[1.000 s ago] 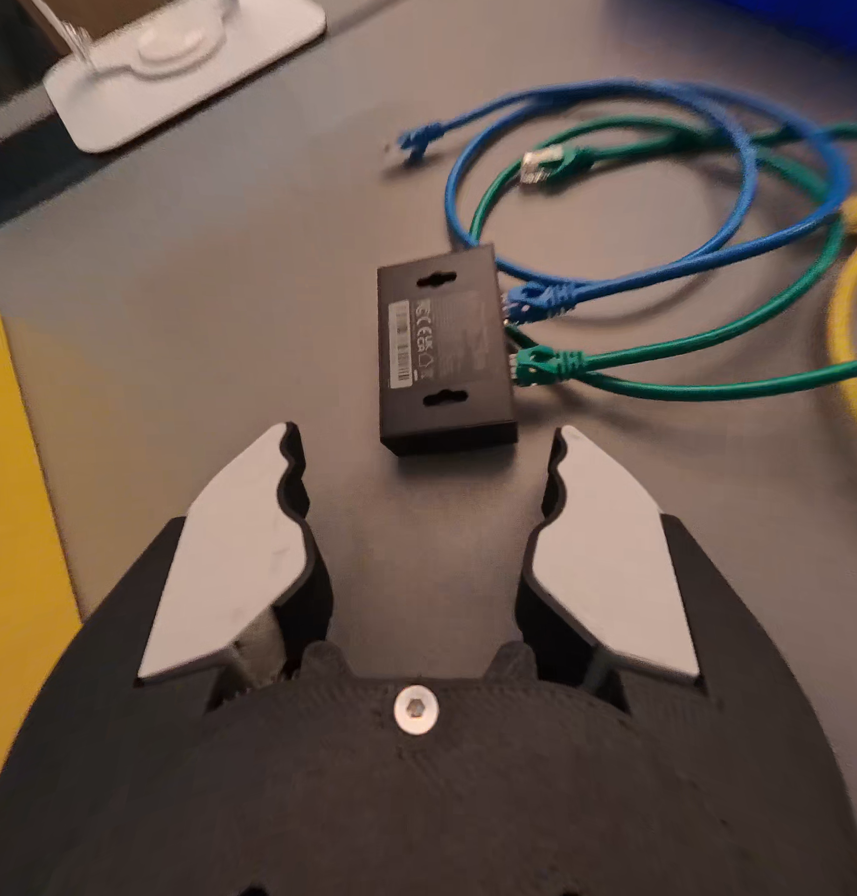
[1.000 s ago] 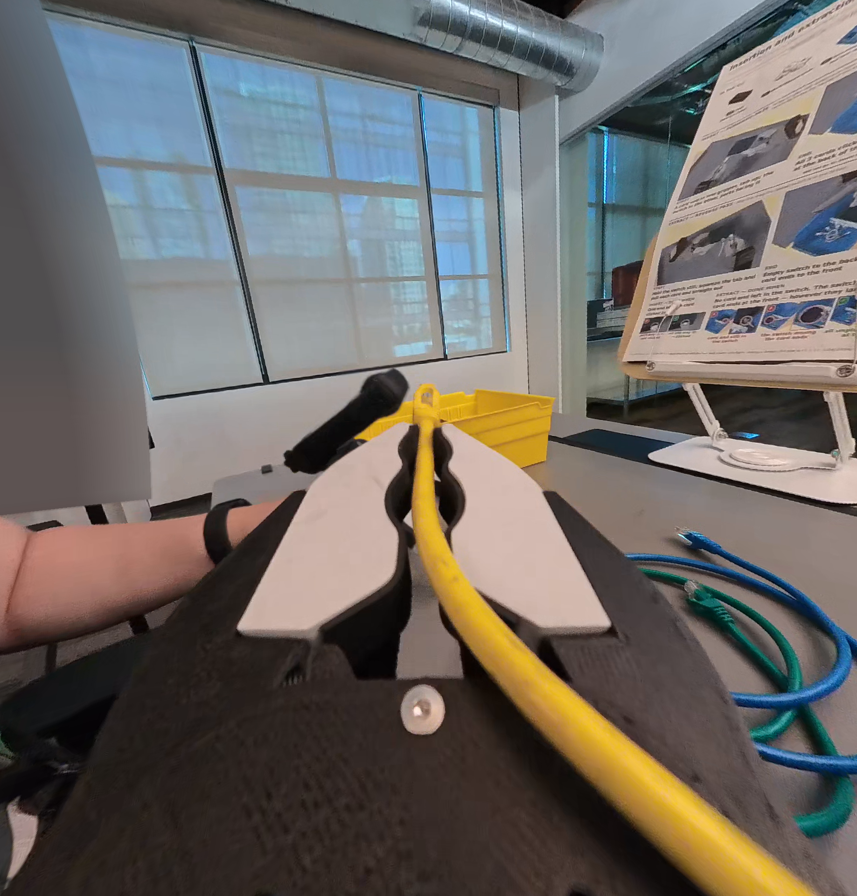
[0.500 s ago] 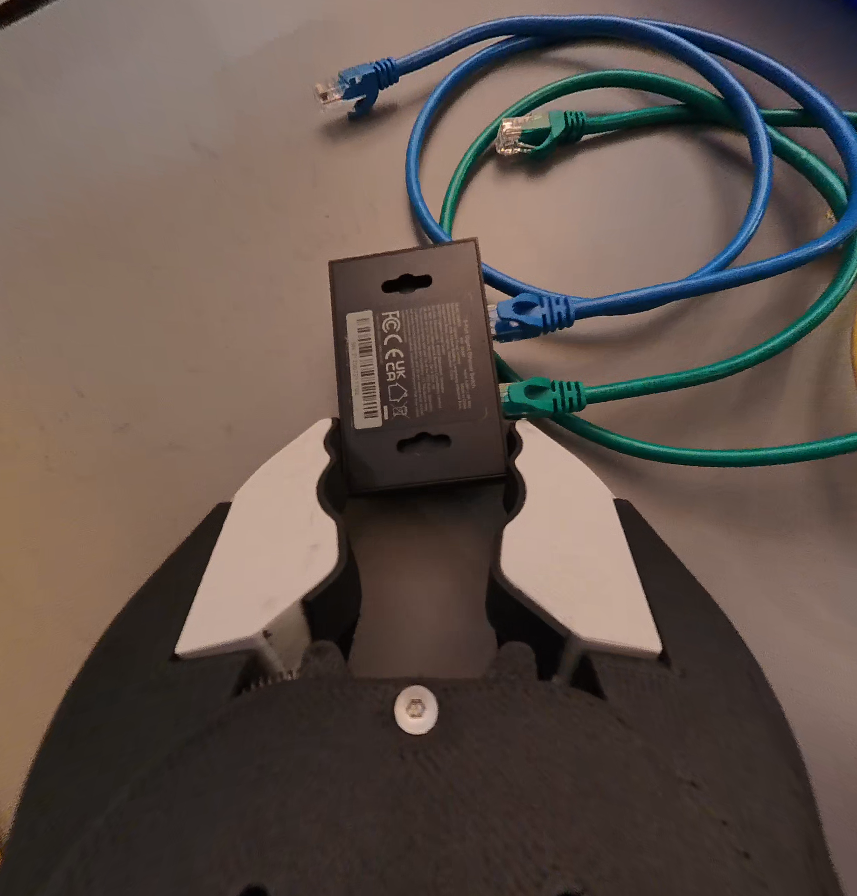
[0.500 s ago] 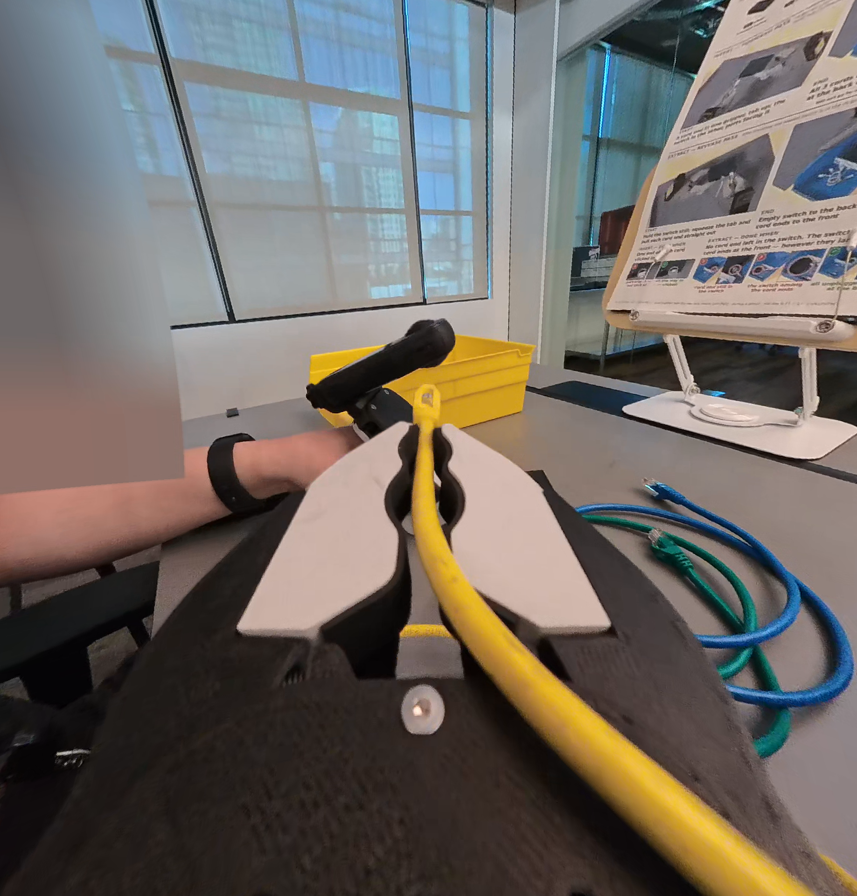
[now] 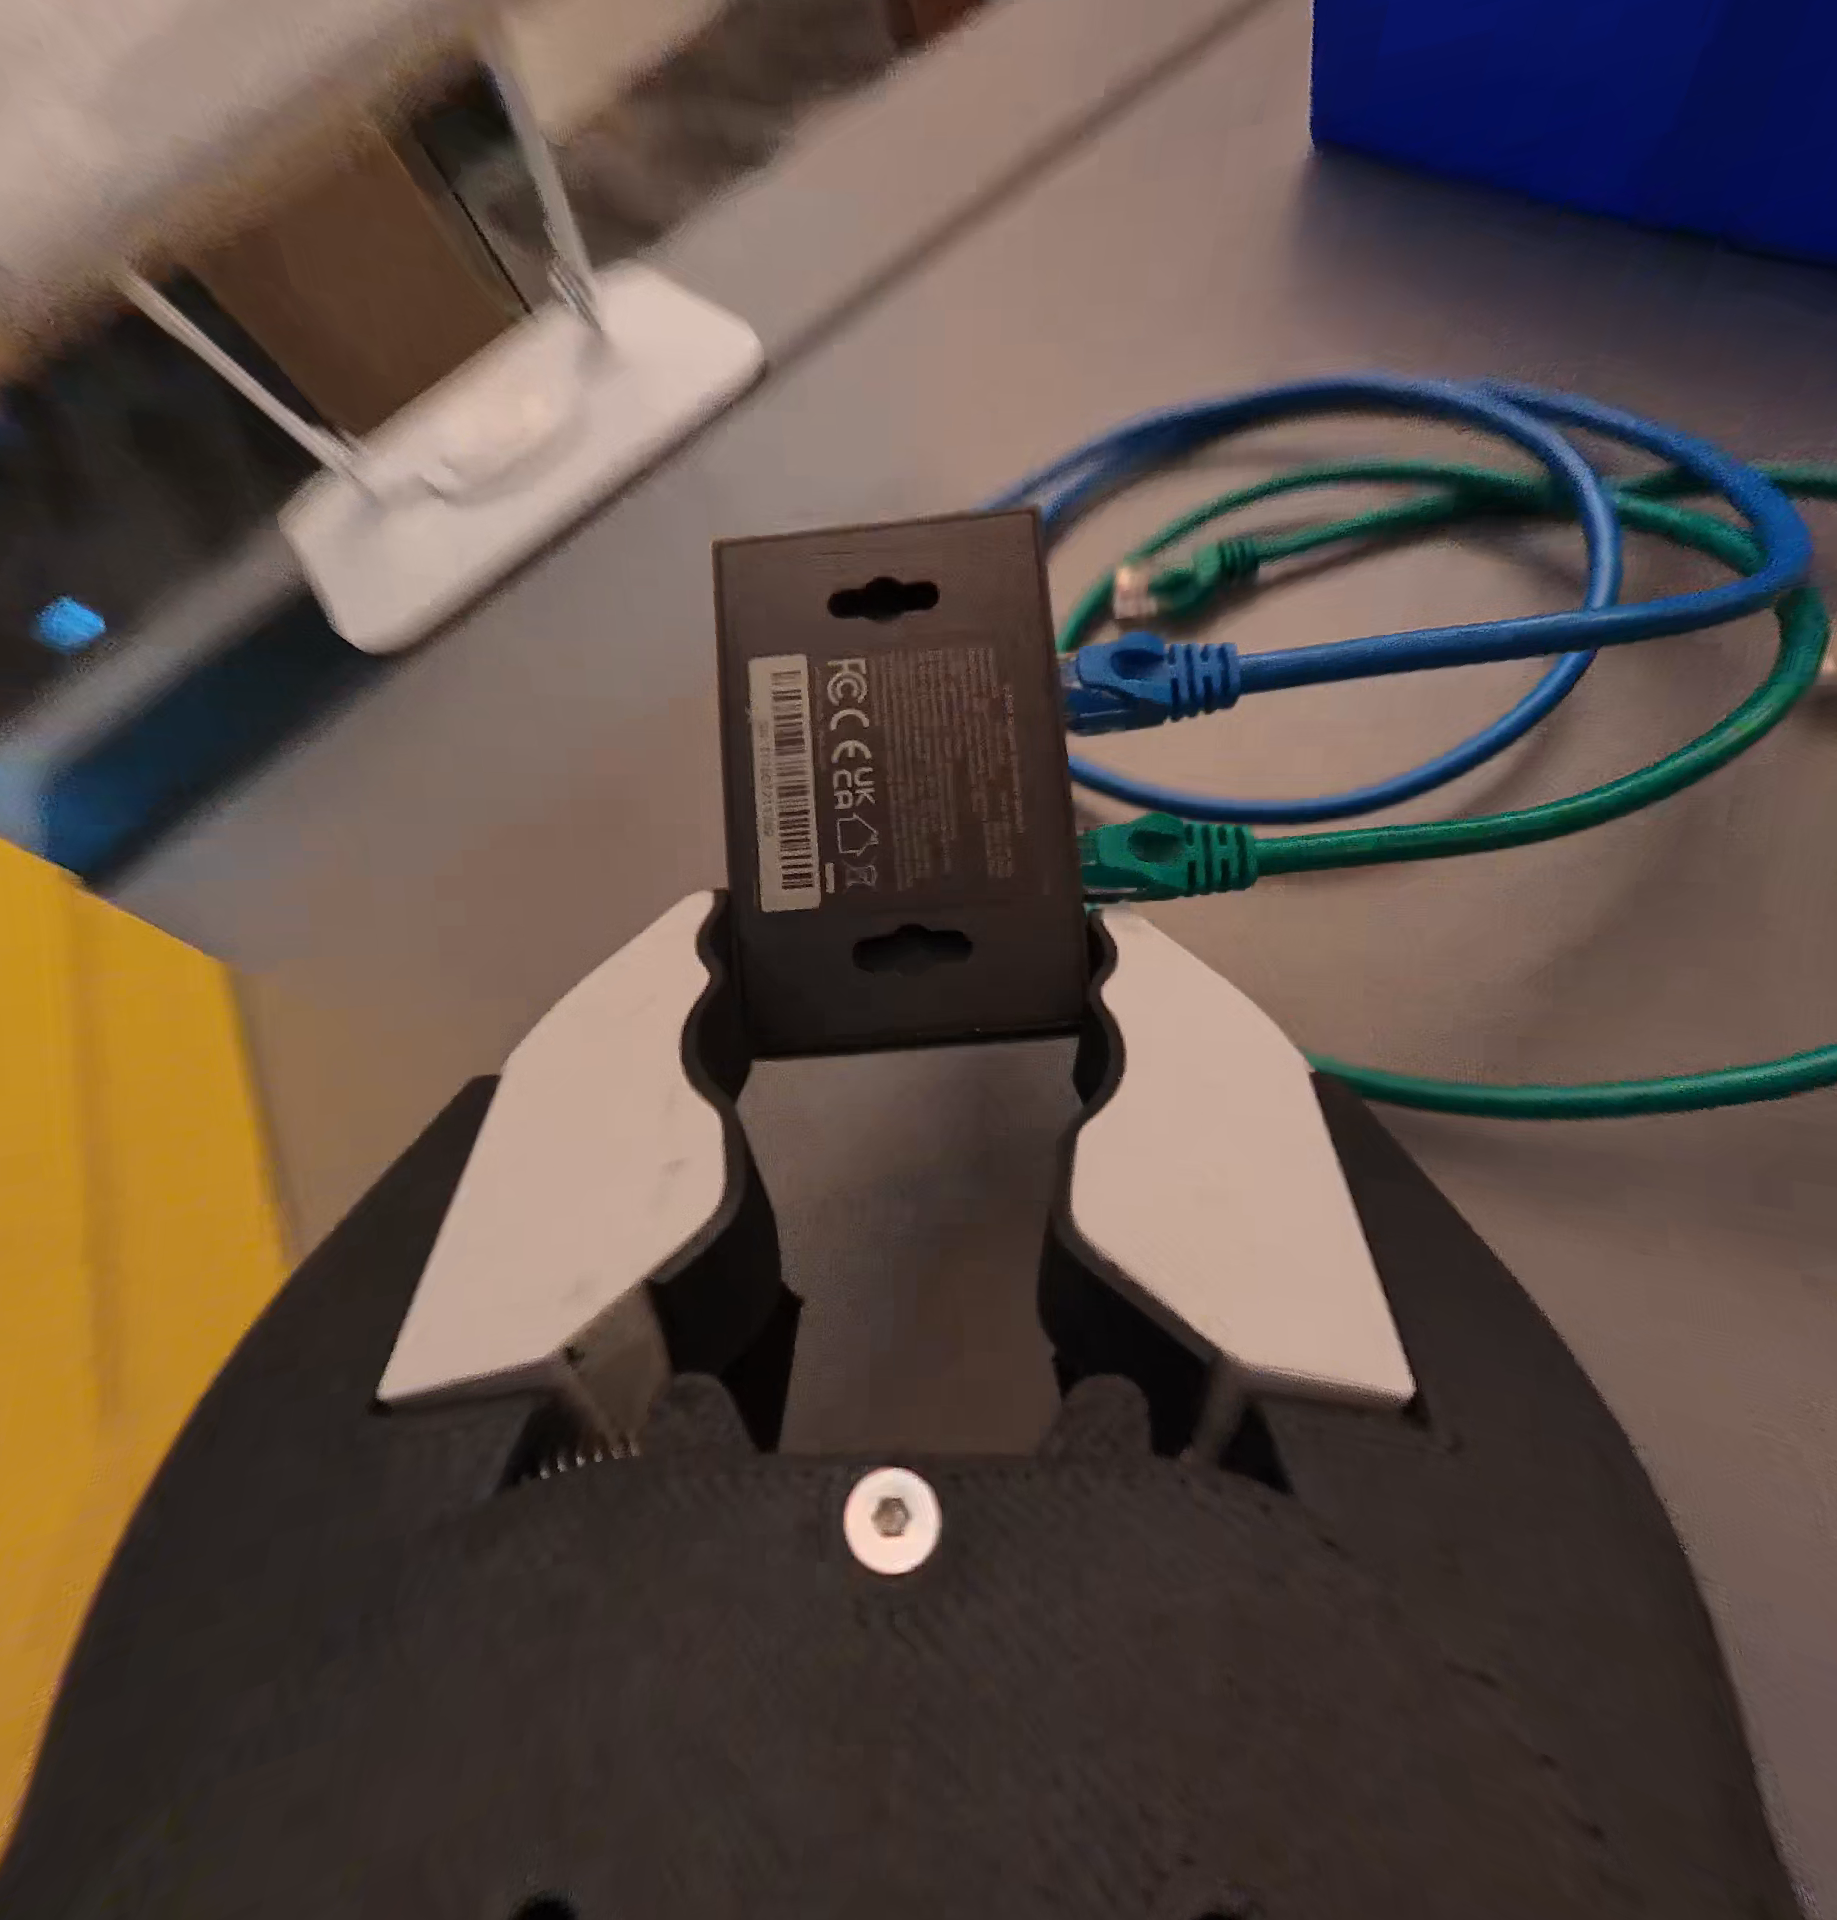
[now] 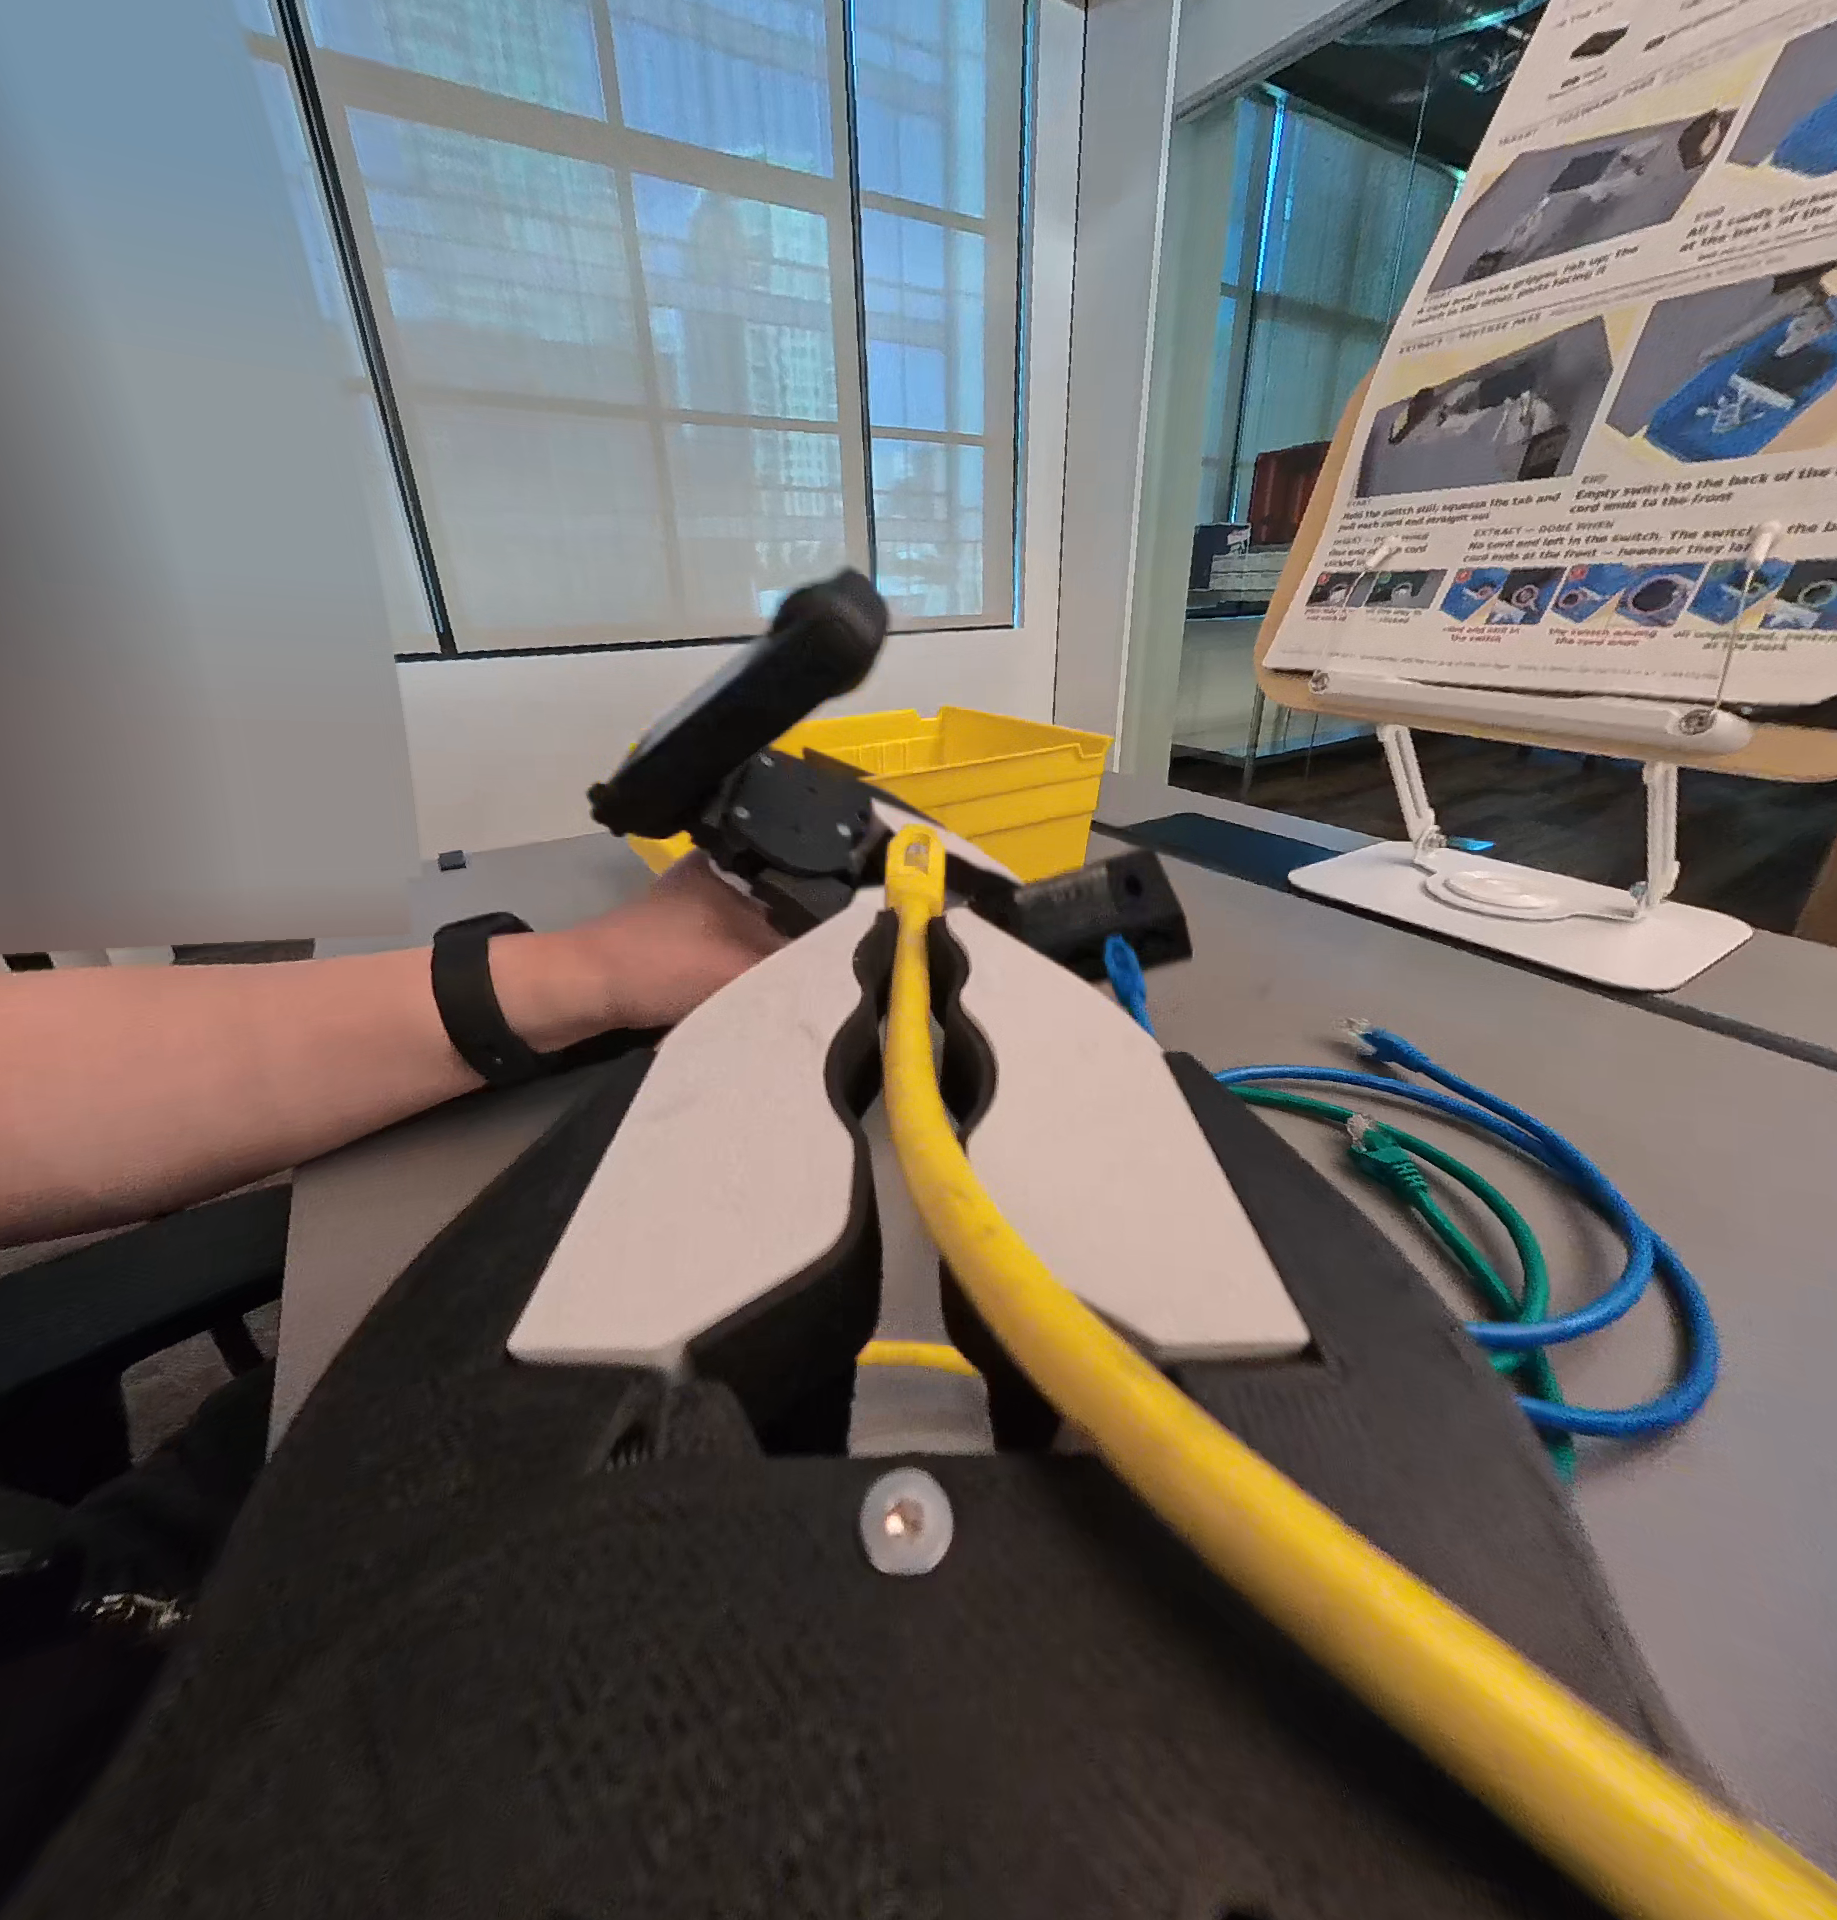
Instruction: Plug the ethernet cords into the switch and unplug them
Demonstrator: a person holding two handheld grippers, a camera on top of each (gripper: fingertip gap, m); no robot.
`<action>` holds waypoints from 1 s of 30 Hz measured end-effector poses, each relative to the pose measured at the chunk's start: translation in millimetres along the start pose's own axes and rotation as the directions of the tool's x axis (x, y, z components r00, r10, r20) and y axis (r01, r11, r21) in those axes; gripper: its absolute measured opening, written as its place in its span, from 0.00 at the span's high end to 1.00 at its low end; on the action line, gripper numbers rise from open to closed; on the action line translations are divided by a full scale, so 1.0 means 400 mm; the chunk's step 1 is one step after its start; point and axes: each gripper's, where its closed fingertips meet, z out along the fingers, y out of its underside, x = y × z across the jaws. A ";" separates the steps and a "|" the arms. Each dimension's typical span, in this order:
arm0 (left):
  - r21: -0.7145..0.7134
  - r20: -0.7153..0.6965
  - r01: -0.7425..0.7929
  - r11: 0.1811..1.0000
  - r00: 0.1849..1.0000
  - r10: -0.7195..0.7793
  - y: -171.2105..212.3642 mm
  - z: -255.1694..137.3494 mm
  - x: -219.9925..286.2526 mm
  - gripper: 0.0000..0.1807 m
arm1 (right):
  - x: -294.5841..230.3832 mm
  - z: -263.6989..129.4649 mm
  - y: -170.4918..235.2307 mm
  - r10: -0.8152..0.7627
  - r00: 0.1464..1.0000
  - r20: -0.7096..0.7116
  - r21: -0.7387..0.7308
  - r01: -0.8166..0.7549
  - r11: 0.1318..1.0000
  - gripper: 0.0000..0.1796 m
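On the grey tabletop, the left tongs are clamped on the near end of the black switch, label side up, lifted slightly. Blue plug and green plug sit in its right side. Beyond the switch, the right tongs are closed on the yellow cord; inserting it likely comes next, needing plug-to-port alignment.

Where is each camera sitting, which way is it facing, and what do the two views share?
Left wrist view: sits on the left gripper, facing down over the grey table at the black switch gripped between its fingers.
Right wrist view: sits on the right gripper, facing across the table toward windows; its fingers clamp the yellow cord, and a forearm shows.
Shared: switch, blue cord, green cord, white stand.
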 end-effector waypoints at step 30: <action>0.691 -0.399 0.441 0.573 0.894 -0.207 -0.578 -0.315 -0.328 0.66 | -0.036 0.276 -0.413 -0.772 0.632 -0.063 0.301 0.750 0.589 0.97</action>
